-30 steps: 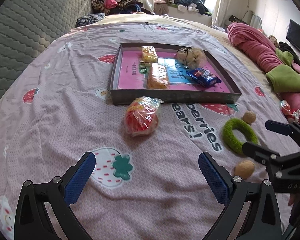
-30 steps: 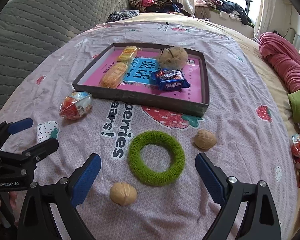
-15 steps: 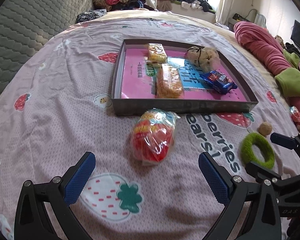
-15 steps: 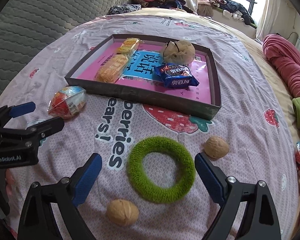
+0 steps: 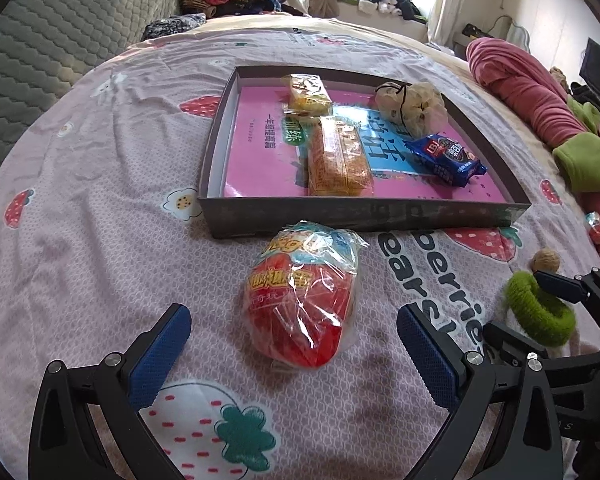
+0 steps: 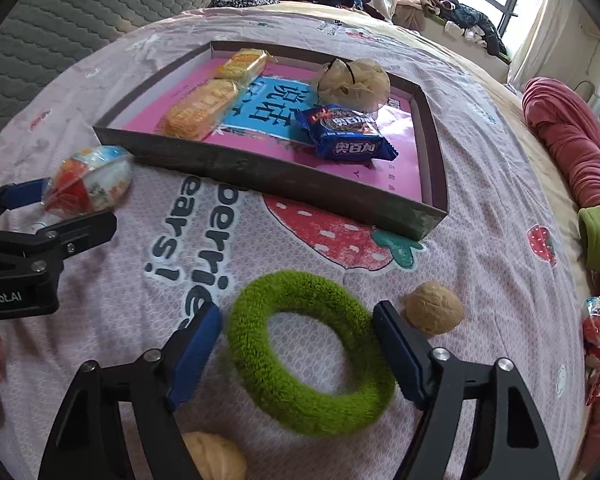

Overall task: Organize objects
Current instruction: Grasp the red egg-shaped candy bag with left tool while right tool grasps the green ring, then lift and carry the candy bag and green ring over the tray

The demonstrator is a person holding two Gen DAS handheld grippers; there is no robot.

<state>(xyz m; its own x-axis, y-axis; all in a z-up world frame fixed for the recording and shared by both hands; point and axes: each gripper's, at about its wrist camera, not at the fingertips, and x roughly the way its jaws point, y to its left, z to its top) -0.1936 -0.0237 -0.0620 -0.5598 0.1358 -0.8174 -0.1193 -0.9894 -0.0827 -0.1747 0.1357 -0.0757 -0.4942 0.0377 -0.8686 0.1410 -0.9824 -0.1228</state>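
Observation:
A red snack bag [image 5: 300, 300] lies on the strawberry bedsheet just before the dark tray [image 5: 364, 214]. My left gripper [image 5: 294, 326] hangs over the bag, open, with a pad on either side and well apart from it. In the right wrist view a fuzzy green ring [image 6: 296, 286] lies flat between the pads of my right gripper [image 6: 298, 314]. Its jaws are closing and the pads stand close beside the ring without squeezing it. One walnut [image 6: 434, 306] sits right of the ring, another [image 6: 216, 460] under the left finger. The tray [image 6: 260, 168] holds biscuit packs, a blue cookie pack and a beige pouch.
A pink blanket [image 5: 528, 88] and green cloth lie along the bed's right side. A wrapped candy [image 6: 596, 320] sits at the right edge. The quilted grey headboard [image 5: 40, 40] is at the left, clothes piled by the window behind.
Both grippers came down and forward. The snack bag now lies between the left pads, and the right jaws have narrowed around the green ring.

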